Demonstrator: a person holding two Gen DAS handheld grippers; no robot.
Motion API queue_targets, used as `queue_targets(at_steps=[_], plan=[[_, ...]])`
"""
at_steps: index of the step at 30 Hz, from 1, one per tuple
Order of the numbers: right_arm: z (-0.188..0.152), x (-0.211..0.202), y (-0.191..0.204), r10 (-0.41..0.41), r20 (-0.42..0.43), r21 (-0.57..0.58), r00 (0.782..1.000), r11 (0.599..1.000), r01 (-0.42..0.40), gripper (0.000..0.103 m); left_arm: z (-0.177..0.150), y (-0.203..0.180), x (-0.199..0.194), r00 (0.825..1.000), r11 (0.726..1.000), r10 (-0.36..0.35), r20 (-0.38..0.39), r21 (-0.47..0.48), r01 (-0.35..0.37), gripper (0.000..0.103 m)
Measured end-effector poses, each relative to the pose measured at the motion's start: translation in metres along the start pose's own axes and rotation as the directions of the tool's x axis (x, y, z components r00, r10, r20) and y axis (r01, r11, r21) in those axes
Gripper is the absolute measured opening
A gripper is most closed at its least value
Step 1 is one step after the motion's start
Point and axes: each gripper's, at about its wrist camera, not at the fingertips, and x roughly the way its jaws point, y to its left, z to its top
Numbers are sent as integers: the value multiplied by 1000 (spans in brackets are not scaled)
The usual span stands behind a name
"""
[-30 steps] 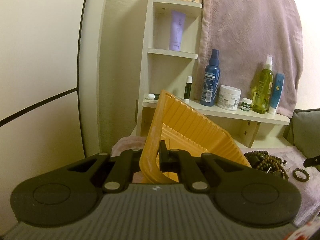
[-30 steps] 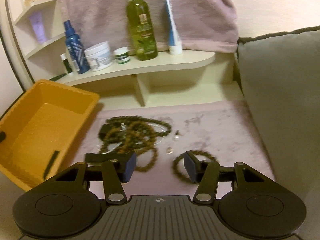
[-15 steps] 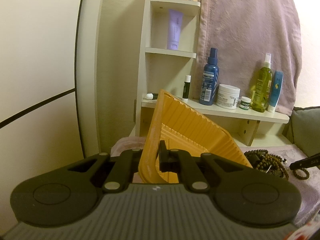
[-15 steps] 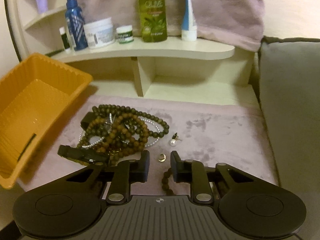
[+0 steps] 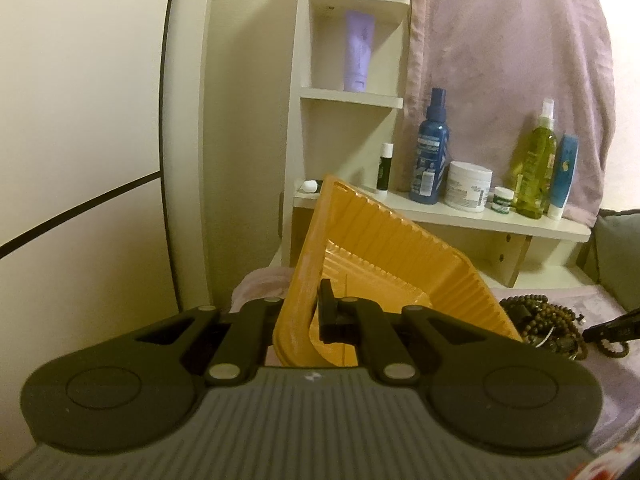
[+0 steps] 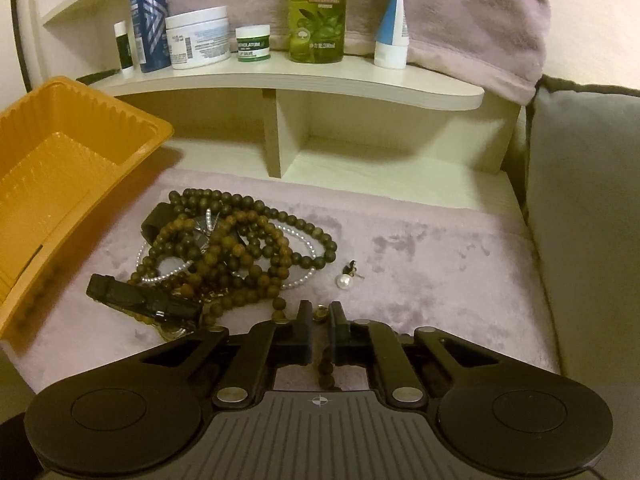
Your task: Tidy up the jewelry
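My left gripper (image 5: 306,308) is shut on the near rim of the orange plastic tray (image 5: 384,248), holding it tilted up on its side. In the right wrist view the tray (image 6: 80,132) stands at the left. My right gripper (image 6: 320,320) is low over the pink cloth, its jaws closing to a narrow gap on a small brown bead bracelet (image 6: 325,368), whose beads hang behind the pads. A tiny gold piece (image 6: 320,314) lies at the fingertips. A tangle of bead and pearl necklaces (image 6: 236,248) lies just left, a pearl earring (image 6: 345,280) to the right.
A black strap-like piece (image 6: 140,300) lies at the front of the tangle. Behind stands a white shelf (image 6: 304,84) with bottles and jars, a pink towel (image 6: 460,12) hanging over it. A grey cushion (image 6: 588,200) borders the cloth on the right.
My right gripper moved forward and down toward the small bracelet, and its jaws went from wide apart to nearly together around it. My left gripper and the tilted tray stayed put.
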Motion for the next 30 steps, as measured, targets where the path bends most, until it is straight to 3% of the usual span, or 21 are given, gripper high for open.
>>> queue_targets(at_steps=[11, 18, 25, 30], plan=[[0, -2, 2, -7, 3, -19, 1000, 1000, 7, 7, 1, -4, -1, 1000, 999, 26, -13, 19, -26, 6], [2, -16, 5, 30, 18, -11, 999, 1000, -29, 7, -1, -5, 0, 999, 999, 43, -30, 23, -42, 7], [15, -42, 28, 157, 59, -37, 986, 987, -155, 7, 0, -5, 1, 999, 999, 44, -33, 28, -43, 7], [30, -59, 57, 292, 92, -79, 952, 955, -285, 7, 0, -5, 3, 999, 999, 43, -32, 29, -42, 7]])
